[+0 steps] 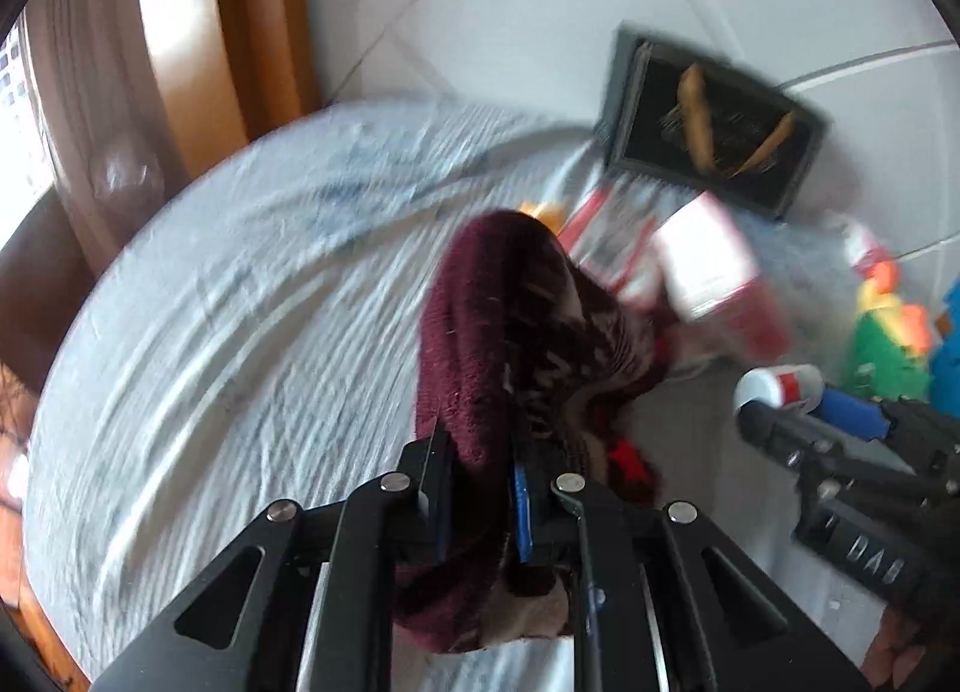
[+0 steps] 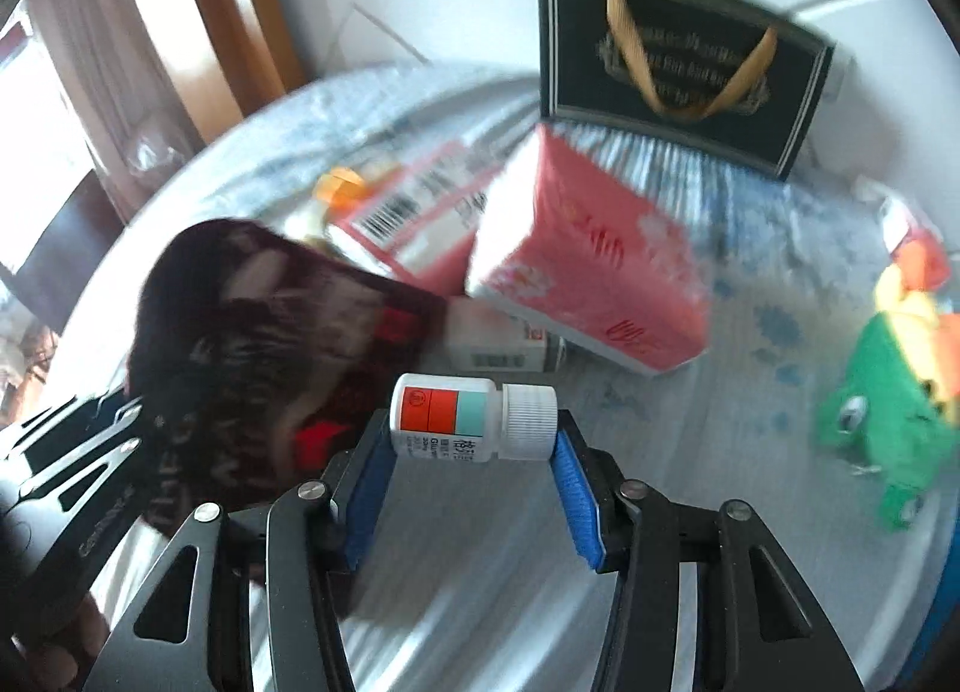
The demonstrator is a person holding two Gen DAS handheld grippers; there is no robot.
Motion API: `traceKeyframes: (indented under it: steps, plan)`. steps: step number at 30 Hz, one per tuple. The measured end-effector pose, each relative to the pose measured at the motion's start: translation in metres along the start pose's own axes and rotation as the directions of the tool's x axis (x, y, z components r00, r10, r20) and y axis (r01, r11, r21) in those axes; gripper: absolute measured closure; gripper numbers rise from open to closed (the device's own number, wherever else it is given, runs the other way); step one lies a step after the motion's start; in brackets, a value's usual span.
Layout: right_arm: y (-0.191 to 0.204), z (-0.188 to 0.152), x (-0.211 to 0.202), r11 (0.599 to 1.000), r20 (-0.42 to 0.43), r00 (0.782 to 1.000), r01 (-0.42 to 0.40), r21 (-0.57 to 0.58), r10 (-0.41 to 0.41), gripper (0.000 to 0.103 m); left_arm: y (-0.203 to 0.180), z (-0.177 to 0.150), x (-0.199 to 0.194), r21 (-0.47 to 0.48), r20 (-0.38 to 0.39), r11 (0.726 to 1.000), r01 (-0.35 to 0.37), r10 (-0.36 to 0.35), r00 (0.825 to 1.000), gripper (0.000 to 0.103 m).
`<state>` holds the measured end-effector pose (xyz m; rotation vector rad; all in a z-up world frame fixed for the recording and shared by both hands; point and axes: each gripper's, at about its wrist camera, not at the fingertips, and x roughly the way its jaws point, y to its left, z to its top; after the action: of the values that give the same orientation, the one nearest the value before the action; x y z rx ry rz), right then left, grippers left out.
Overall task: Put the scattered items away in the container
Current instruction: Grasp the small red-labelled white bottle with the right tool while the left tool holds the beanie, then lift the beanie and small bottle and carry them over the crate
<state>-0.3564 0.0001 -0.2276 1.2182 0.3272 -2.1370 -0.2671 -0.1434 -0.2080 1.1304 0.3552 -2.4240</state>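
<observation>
The left hand-held gripper (image 1: 480,488) is squeezing a dark red sock (image 1: 516,332), and the sock is hanging up above the table (image 1: 210,302). The table is wearing a pale cloth with blue marks. The right hand-held gripper (image 2: 474,452) is holding a small white bottle (image 2: 474,419) sideways between its blue pads (image 2: 573,488). One pad is pressing on the bottom of the bottle and the other is pressing on its white cap. The bottle is showing a red and light blue label. Both views are looking blurry. At the far edge of the table a black bag (image 2: 684,68) with a gold ribbon handle is standing by the white tiled wall. Just in front of the bag, a pink pack (image 2: 594,266) and a red and white box (image 2: 414,224) are lying touching each other. A small white box (image 2: 498,344) is lying partly under the pink pack. A thing with an orange cap (image 2: 342,185) is peeking out behind the red and white box. A green frog toy (image 2: 882,422) is sitting on the right side of the table, well apart from the boxes. In the right view, the sock is hanging just to the left of the bottle.
</observation>
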Motion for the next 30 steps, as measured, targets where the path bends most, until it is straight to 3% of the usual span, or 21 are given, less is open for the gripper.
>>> traceKeyframes:
  steps: [4, 7, 10, 13, 16, 19, 23, 26, 28, 30]
  plan:
    - [0.005, -0.006, -0.069, 1.000, 0.109, 0.994, 0.015, -0.010, -0.014, 0.052, -0.032, 0.014, -0.066, 0.080, 0.118, 0.995, 0.059, -0.068, 0.991, 0.091]
    - [0.002, -0.004, -0.128, 0.999, 0.204, 0.978, 0.049, 0.011, -0.050, 0.052, -0.063, 0.024, -0.116, 0.155, 0.194, 0.982, 0.107, -0.137, 0.971, 0.091]
    - [-0.011, -0.007, -0.189, 0.994, 0.288, 0.951, 0.103, 0.048, -0.112, 0.052, -0.098, 0.030, -0.167, 0.239, 0.271, 0.960, 0.146, -0.211, 0.939, 0.092]
    - [-0.032, -0.021, -0.259, 0.979, 0.369, 0.907, 0.176, 0.103, -0.202, 0.052, -0.133, 0.038, -0.210, 0.314, 0.321, 0.931, 0.185, -0.288, 0.902, 0.092]
    - [-0.052, -0.035, -0.318, 0.954, 0.422, 0.857, 0.248, 0.166, -0.296, 0.052, -0.176, 0.041, -0.258, 0.392, 0.361, 0.889, 0.238, -0.387, 0.848, 0.092]
    - [-0.081, -0.059, -0.381, 0.913, 0.460, 0.791, 0.319, 0.253, -0.404, 0.052, -0.223, 0.040, -0.306, 0.466, 0.385, 0.836, 0.290, -0.487, 0.784, 0.092]
    - [-0.126, -0.107, -0.464, 0.831, 0.467, 0.692, 0.397, 0.390, -0.550, 0.052, -0.293, 0.029, -0.371, 0.564, 0.390, 0.745, 0.357, -0.621, 0.680, 0.092]
    - [-0.158, -0.144, -0.508, 0.761, 0.438, 0.631, 0.444, 0.473, -0.641, 0.052, -0.344, 0.016, -0.415, 0.624, 0.370, 0.668, 0.406, -0.710, 0.600, 0.092]
    - [-0.181, -0.169, -0.528, 0.715, 0.399, 0.608, 0.465, 0.522, -0.686, 0.052, -0.375, 0.003, -0.438, 0.658, 0.343, 0.614, 0.436, -0.760, 0.553, 0.092]
    - [-0.205, -0.196, -0.539, 0.674, 0.354, 0.597, 0.478, 0.563, -0.720, 0.052, -0.409, -0.017, -0.451, 0.690, 0.288, 0.554, 0.466, -0.801, 0.525, 0.092]
